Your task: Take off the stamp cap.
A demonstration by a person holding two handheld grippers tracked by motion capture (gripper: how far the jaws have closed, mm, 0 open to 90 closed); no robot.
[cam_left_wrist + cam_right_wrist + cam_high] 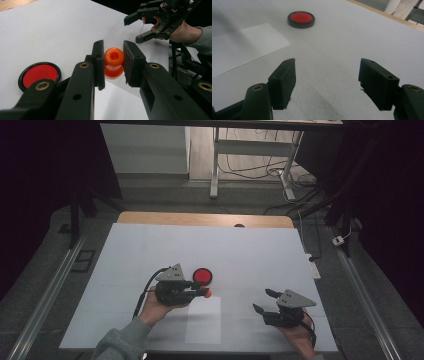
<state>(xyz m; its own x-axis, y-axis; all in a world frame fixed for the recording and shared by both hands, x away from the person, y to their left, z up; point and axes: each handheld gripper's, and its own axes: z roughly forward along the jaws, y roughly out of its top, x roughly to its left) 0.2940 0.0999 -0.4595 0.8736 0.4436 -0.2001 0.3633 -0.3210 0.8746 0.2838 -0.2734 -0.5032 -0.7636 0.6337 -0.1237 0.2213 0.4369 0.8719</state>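
**Left tool holds orange spool above the bench; right tool stands wide**

The left tool is clamped on a small glossy orange plastic spool, a piece with two rounded bulges and a hole in its upper end. In the left gripper view the spool sits between the two black jaws near their tips, upright, with both pads against its sides. In the high view the same orange piece shows at the front of the left tool, which lies level in the person's left hand over the white bench.

Just beside the left tool, on its far side, a round black disc with a red centre lies flat on the bench. A paler rectangular sheet of white paper lies on the bench between the two hands, near its front edge.

The right tool is held in the person's right hand, well apart from the spool. Its jaws stand wide with nothing between them, and bare bench surface shows in the gap in the right gripper view.
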